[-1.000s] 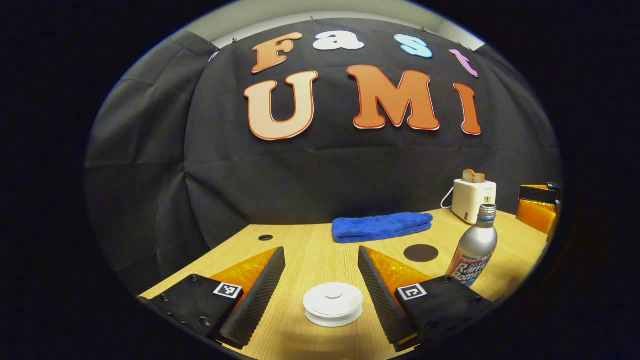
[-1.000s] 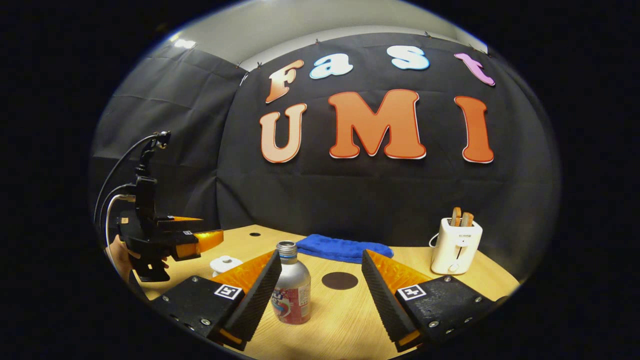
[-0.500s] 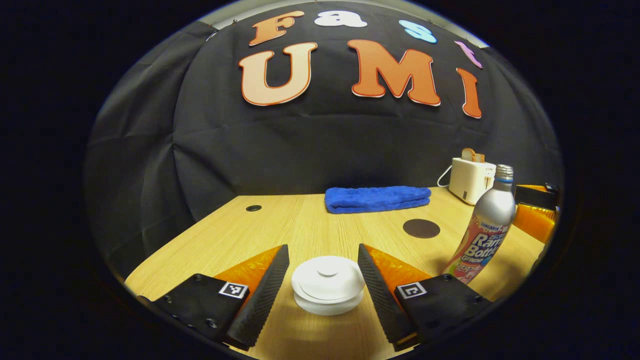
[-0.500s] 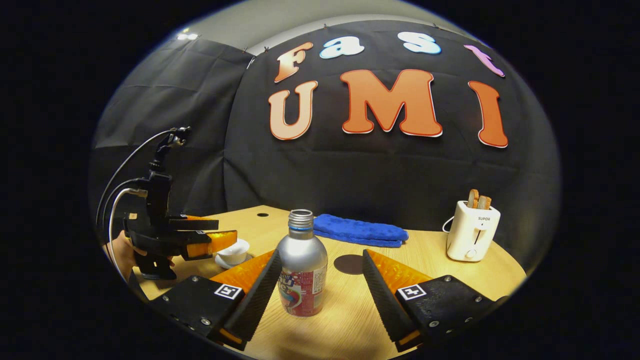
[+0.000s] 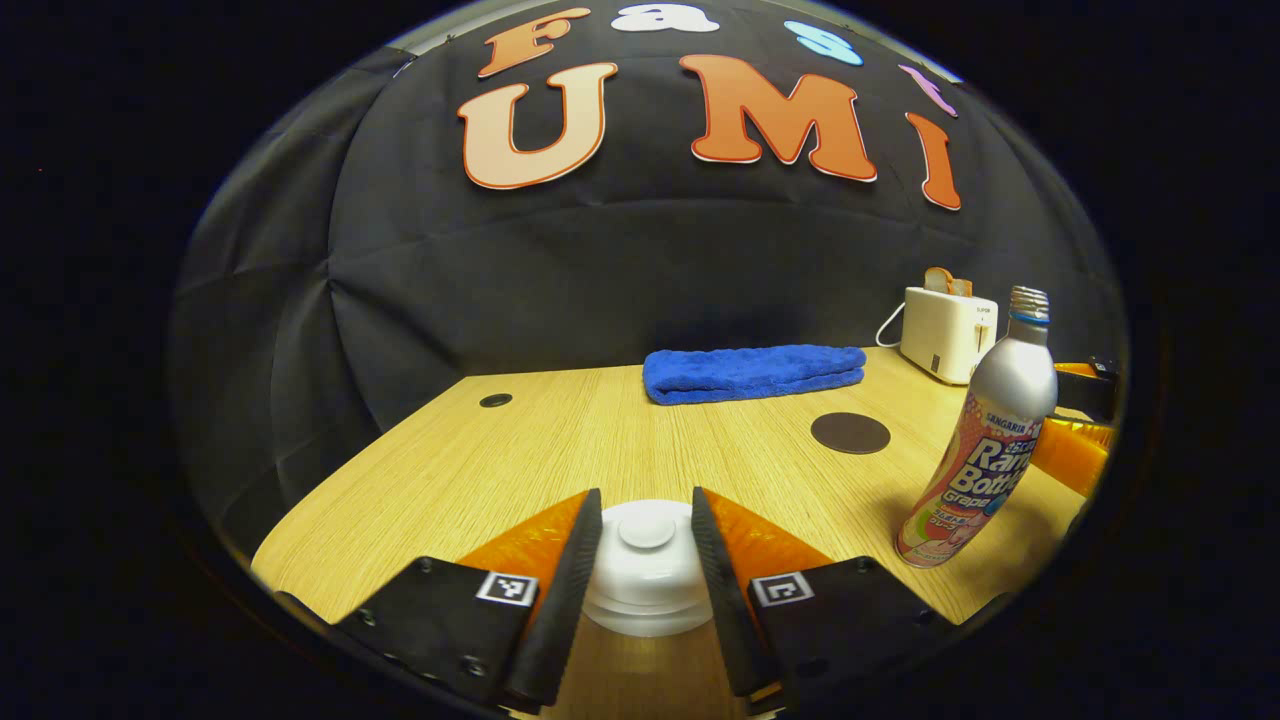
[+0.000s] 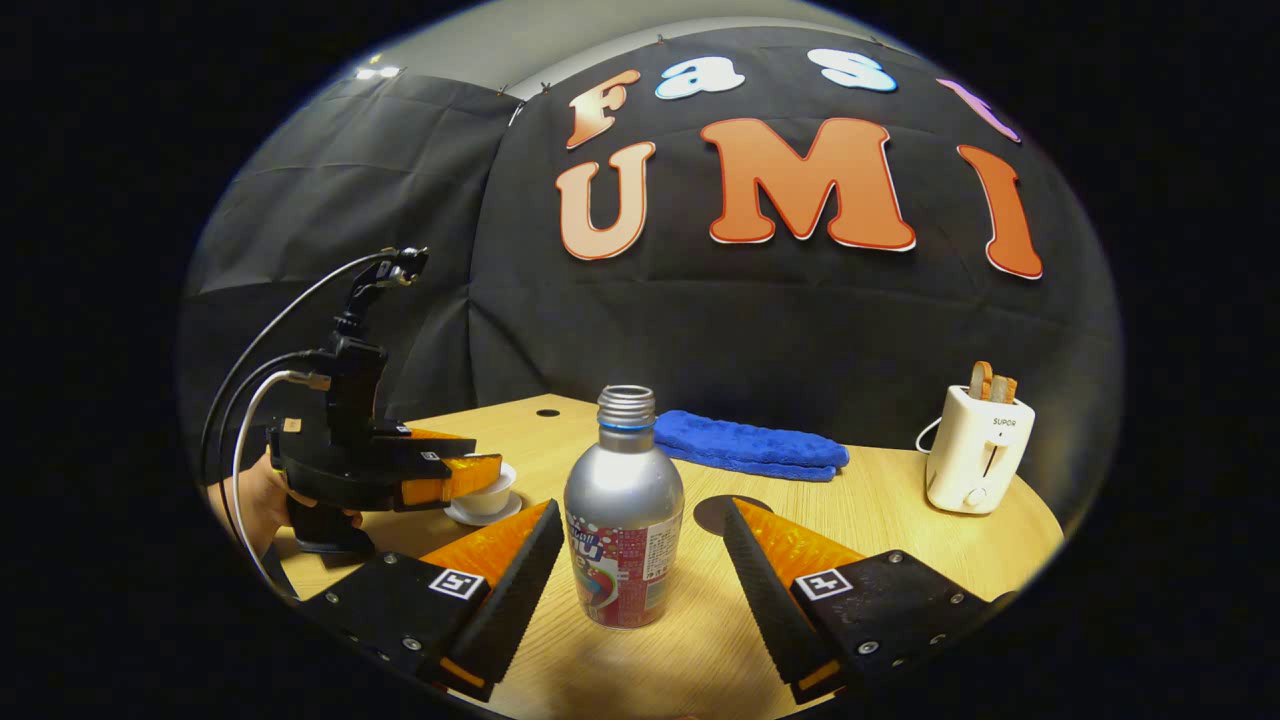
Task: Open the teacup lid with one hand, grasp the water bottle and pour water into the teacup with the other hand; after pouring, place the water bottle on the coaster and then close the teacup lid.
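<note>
The white teacup lid (image 5: 646, 540) sits on its cup between the fingers of my left gripper (image 5: 644, 497), which is shut on the lid's sides. In the right gripper view that left gripper (image 6: 488, 473) hovers over the white cup and saucer (image 6: 484, 505), held by a hand (image 6: 255, 500). The silver water bottle (image 6: 624, 535) stands upright and uncapped between the fingers of my open right gripper (image 6: 641, 506), with a gap on each side. The bottle (image 5: 985, 440) stands right of the cup. The dark round coaster (image 5: 850, 433) lies behind it, partly hidden (image 6: 712, 510).
A folded blue towel (image 5: 752, 372) lies along the table's back edge (image 6: 745, 445). A white toaster (image 5: 945, 320) with bread slices stands at the back right (image 6: 975, 450). A small round hole (image 5: 495, 400) marks the wooden tabletop at the far left.
My left gripper dropped forward around the teacup lid and closed from wide open onto it. My right gripper moved in until the bottle stands between its open fingers.
</note>
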`<state>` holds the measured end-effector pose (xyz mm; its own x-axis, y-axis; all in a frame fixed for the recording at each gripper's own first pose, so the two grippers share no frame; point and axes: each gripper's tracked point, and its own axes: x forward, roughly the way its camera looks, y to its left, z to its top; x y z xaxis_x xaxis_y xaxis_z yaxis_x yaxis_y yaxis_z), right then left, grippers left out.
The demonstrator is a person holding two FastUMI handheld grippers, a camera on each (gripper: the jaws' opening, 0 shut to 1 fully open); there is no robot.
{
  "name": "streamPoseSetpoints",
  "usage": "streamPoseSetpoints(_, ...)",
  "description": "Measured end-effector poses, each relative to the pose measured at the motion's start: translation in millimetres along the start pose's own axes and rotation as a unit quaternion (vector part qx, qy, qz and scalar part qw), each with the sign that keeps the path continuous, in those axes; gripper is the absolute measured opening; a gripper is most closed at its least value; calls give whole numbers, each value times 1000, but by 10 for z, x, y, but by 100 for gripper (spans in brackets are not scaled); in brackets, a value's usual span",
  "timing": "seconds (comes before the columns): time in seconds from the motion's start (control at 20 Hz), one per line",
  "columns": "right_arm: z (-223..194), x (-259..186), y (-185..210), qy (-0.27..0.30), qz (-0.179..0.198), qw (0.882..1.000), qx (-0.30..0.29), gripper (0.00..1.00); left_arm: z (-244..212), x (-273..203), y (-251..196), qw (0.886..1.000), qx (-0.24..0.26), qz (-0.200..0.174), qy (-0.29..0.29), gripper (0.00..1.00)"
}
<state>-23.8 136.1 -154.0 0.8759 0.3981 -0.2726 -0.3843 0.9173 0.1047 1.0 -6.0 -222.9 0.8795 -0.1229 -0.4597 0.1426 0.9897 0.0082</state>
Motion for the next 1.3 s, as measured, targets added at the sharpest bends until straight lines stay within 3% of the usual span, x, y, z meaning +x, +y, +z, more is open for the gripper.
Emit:
streamPoseSetpoints(0.05,-17,17,9,2,1,1000,-3,97,11,-7,4,1000,4,-2,-2,55)
streamPoseSetpoints(0.1,-37,27,3,5,1,1000,-4,97,43,-15,5,1000,4,1,-5,55)
streamPoseSetpoints(0.15,-55,41,2,7,2,1000,-4,97,10,25,27,1000,5,4,-3,43)
streamPoseSetpoints(0.2,-66,44,-10,8,2,1000,-3,97,13,39,26,1000,3,4,-5,46)
streamPoseSetpoints(0.25,-76,59,-24,10,0,1000,-2,97,18,25,17,1000,4,5,-6,37)
streamPoseSetpoints(0.45,-90,78,-30,14,3,1000,5,97,31,24,22,1000,-6,2,-15,29)
streamPoseSetpoints(0.95,-374,257,110,55,16,998,17,96,306,-192,169,997,-14,24,-65,31)
streamPoseSetpoints(1.3,-584,379,156,91,10,996,24,87,345,-309,353,996,-21,46,-80,31)
